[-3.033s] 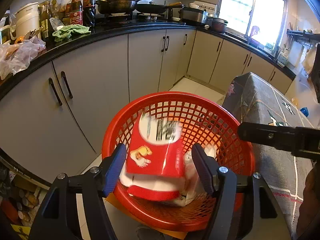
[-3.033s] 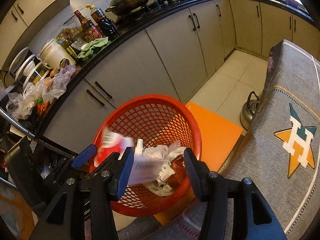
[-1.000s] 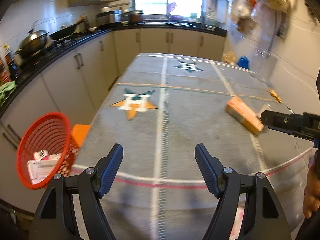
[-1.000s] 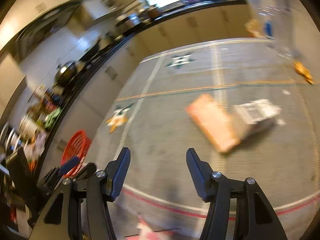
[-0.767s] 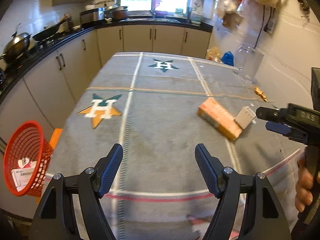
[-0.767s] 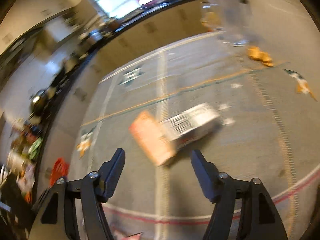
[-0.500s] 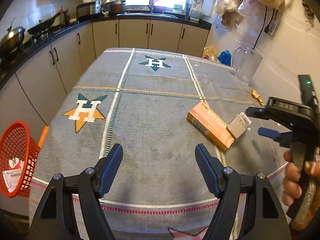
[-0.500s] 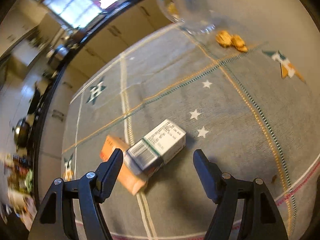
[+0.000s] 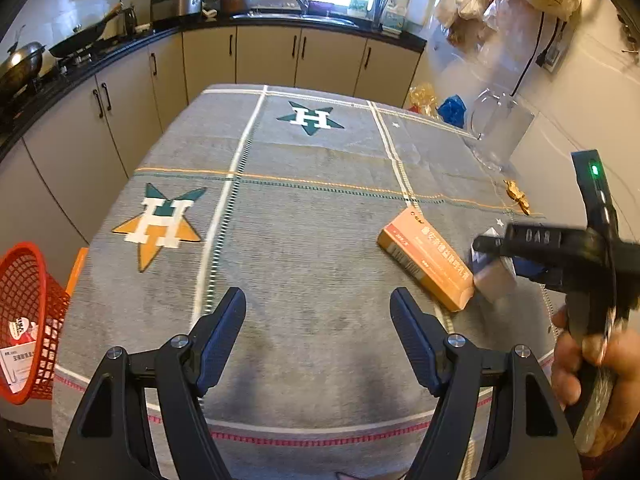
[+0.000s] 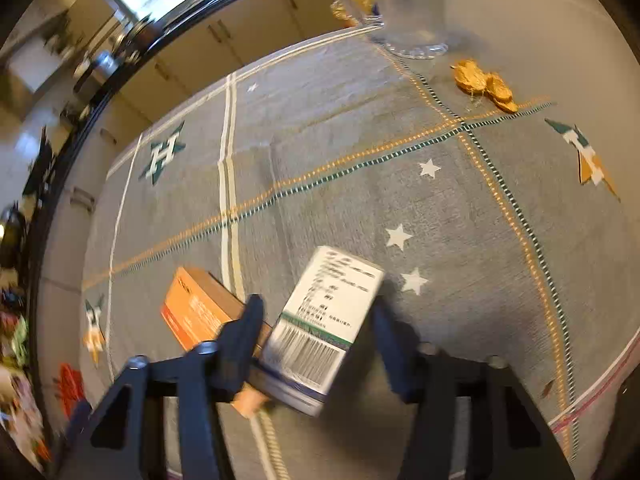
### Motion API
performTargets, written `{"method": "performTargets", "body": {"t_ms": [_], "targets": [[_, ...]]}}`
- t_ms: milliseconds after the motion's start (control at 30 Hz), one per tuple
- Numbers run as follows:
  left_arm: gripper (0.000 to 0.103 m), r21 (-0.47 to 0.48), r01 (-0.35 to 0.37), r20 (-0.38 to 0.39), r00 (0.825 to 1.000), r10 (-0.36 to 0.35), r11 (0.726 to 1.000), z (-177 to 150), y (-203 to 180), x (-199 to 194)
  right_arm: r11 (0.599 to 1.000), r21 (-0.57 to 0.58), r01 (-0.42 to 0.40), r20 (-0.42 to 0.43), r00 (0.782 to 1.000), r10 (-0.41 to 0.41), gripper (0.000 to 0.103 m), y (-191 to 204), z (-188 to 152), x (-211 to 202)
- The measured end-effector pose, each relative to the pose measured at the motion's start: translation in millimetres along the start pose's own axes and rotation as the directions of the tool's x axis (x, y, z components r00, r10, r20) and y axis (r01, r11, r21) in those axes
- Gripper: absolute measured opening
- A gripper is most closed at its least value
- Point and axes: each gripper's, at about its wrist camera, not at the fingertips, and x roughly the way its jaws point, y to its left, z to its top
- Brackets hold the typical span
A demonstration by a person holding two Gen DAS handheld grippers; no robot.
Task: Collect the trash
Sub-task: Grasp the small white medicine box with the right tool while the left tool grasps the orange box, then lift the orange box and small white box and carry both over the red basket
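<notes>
A white box with a barcode (image 10: 332, 312) lies on the grey star-patterned tablecloth (image 10: 360, 184), against an orange box (image 10: 196, 312). My right gripper (image 10: 316, 320) is closing: the white box is between its fingers and the pads meet its sides. In the left wrist view the right gripper (image 9: 504, 260) is at the far right, with the orange box (image 9: 426, 258) beside it. My left gripper (image 9: 318, 320) hangs open over bare cloth near the front edge, holding nothing. The red mesh basket (image 9: 28, 320), with trash inside, stands on the floor to the left.
A clear glass jug (image 10: 404, 8) stands at the table's far right corner. Crumpled golden wrappers (image 10: 484, 86) lie near it. A person's hand (image 9: 592, 364) holds the right gripper. Kitchen cabinets and a counter with pots run behind and to the left.
The right gripper swung from the basket to the table, came down over the white box and narrowed around it. The left gripper turned toward the table and stayed open.
</notes>
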Motion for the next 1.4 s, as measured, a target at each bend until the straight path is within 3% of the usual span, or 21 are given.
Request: {"method": "performTargets", "body": {"t_ms": [133,300,433,500,600,767,900,1100,1167,1233,1267,1400], "targets": [[0.073,-0.011,0.02,-0.038,0.999,-0.02,1.0,3.3,-9.1,11.9,0.997,-0.072,-0.001,-0.004,1.0,0.001,0.042,-3.8,-3.9,2.7],[0.073,-0.025,0.015,-0.063,0.998,-0.017,1.0,5.2,-13.7,20.0,0.983,-0.142,-0.114,-0.034,0.993,0.11,0.041,3.7,-25.2,0.8],[0.073,-0.038,0.002,-0.065,0.998,-0.005,0.999,8.2,-14.2,22.3,0.937,-0.209,-0.281,-0.121,0.958,0.26,0.041,19.0,-46.3,1.1],[0.073,-0.043,-0.006,-0.066,0.998,0.003,0.999,10.0,-14.2,24.4,0.925,-0.205,-0.32,-0.138,0.945,0.296,0.041,17.0,-50.4,-0.9],[0.073,-0.049,-0.007,-0.073,0.997,0.003,0.999,12.8,-17.1,30.6,0.944,-0.232,-0.235,-0.037,0.972,0.232,0.041,8.8,-48.5,-15.3],[0.073,-0.008,0.011,-0.083,0.996,-0.011,1.0,16.1,-37.6,43.8,0.962,-0.207,-0.178,0.038,0.981,0.19,0.041,-12.6,-43.8,-29.8],[0.074,0.075,-0.026,-0.074,0.997,0.032,0.997,18.0,-63.3,56.0,0.97,-0.189,-0.152,0.062,0.984,0.166,0.041,-25.5,-39.8,-33.4],[0.074,0.106,-0.081,-0.093,0.991,0.091,0.991,18.1,-73.1,81.5,0.975,-0.165,-0.148,0.068,0.985,0.161,0.041,-29.2,-33.1,-27.9],[0.07,0.107,-0.079,-0.099,0.991,0.09,0.991,16.8,-73.1,86.9,0.974,-0.166,-0.153,0.066,0.984,0.166,0.041,-29.9,-32.6,-27.1],[0.052,0.113,-0.075,-0.116,0.989,0.088,0.991,15.0,-72.4,92.1,0.974,-0.174,-0.148,0.073,0.984,0.162,0.041,-28.6,-32.4,-27.2],[0.047,0.114,-0.071,-0.123,0.989,0.085,0.991,13.8,-72.5,93.9,0.973,-0.175,-0.147,0.076,0.984,0.162,0.041,-26.9,-32.7,-27.3],[0.047,0.135,-0.067,-0.108,0.991,0.082,0.989,8.7,-71.5,91.4,0.971,-0.19,-0.145,0.082,0.983,0.163,0.041,-22.1,-37.2,-27.5]]}}
